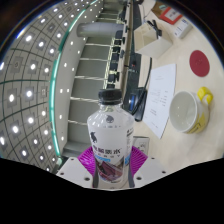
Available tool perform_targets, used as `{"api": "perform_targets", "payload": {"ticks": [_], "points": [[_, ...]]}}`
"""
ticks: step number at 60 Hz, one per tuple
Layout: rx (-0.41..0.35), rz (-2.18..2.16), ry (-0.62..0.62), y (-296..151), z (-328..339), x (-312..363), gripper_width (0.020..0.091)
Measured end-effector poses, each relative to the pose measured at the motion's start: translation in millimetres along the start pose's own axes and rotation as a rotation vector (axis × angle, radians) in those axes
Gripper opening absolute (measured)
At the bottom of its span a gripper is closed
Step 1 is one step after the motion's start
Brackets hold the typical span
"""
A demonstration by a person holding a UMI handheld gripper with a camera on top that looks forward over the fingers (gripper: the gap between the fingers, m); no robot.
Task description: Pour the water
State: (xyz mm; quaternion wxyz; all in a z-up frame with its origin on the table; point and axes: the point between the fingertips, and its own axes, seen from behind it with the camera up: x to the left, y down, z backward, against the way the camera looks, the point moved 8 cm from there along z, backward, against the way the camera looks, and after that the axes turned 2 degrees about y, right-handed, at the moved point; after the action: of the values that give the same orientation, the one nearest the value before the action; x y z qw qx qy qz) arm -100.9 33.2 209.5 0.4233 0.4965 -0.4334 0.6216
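The water bottle (108, 140) serves as the reference point for this inspection. It is a clear plastic bottle with a dark cap and a purple-and-white label, and it sits between the 2 fingers of the gripper (110, 165), whose purple pads (88, 160) press against its lower body on both sides; the tool is judged clamped on the bottle. The bottle appears held clear of the work surface and roughly upright relative to the fingers, a hold consistent with carrying it toward a receiving vessel before tipping. Left of the bottle, the view shows only a ceiling with rows of lights (45, 60) and open room, so nothing relevant to the task lies on that side. Just right of the bottle's cap stands a dark object (136, 100) on the table (160, 75); its nature cannot be told. Further right of the bottle sits a cream mug with a yellow handle (186, 110), mouth open and upward, judged the likely target. Pouring is not yet begun: the cap is on the bottle.
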Motion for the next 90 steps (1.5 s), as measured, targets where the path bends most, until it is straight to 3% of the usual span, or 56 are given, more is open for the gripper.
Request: {"api": "perform_targets", "payload": {"ticks": [15,24,29,41,52,59,66,72,74,78,90], "points": [[-0.195,0.747,0.101,-88.1,25.8,51.8,0.0409],[-0.298,1.053,0.258,-162.8,46.5,37.4,0.041],[-0.3,1.196,0.369,-200.6,47.3,-12.0,0.041],[-0.211,1.304,0.549,-223.8,47.3,-101.9,0.0411],[-0.156,1.295,0.605,-225.5,45.0,-159.4,0.0411],[-0.179,1.266,0.585,-226.9,47.6,-171.9,0.0422],[-0.186,1.266,0.578,-223.1,47.2,-173.2,0.0494],[-0.149,1.235,0.594,-223.5,47.8,-175.2,0.0583],[-0.117,1.212,0.626,-221.9,49.9,-179.5,0.0653],[-0.102,1.2,0.649,-220.2,56.0,-176.7,0.0873],[-0.127,1.157,0.655,-203.3,95.1,-131.5,0.0865]]}}
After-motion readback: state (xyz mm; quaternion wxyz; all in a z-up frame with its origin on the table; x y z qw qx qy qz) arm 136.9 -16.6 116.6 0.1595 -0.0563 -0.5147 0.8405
